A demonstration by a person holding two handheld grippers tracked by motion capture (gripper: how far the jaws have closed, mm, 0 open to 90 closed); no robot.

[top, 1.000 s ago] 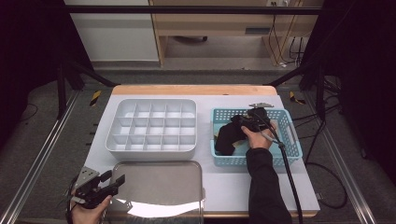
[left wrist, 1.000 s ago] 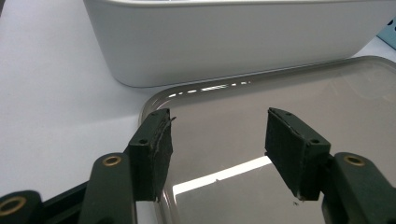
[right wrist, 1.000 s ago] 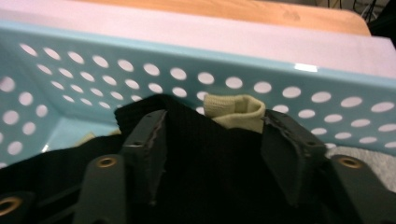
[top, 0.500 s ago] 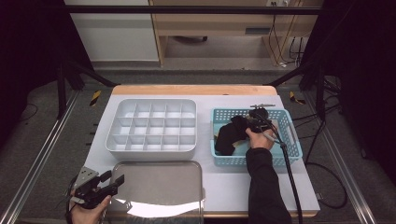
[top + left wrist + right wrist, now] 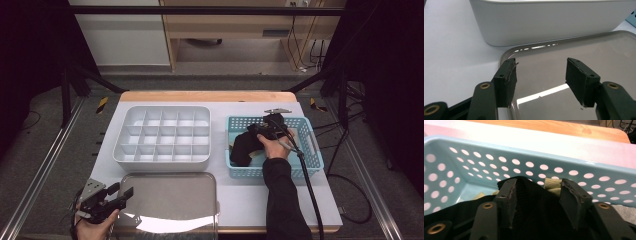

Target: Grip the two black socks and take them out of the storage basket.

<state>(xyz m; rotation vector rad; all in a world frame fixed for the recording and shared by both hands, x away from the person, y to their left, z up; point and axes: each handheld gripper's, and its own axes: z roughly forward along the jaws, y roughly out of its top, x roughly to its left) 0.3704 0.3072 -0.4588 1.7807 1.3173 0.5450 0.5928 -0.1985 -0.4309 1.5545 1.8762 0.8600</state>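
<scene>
On the white table (image 5: 320, 200) the blue basket (image 5: 312, 150) sits by the right edge, keeping the black cloth (image 5: 245, 147) gathered for picking. Our right hand-held gripper (image 5: 537, 197) — jaws just reopened — straddles a fold without pinching; our left hand-held gripper (image 5: 540, 80) waits released over the metal tray (image 5: 170, 200) at the near edge.

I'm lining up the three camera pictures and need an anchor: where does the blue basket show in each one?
High view: the blue basket sits right of centre on the table, beside the white divided tray.
Left gripper view: a sliver of it at the right edge, past the tray's wall.
Right gripper view: its perforated wall spans the picture.
Shared landmark: the black cloth inside it, also between the right gripper's jaws.
</scene>
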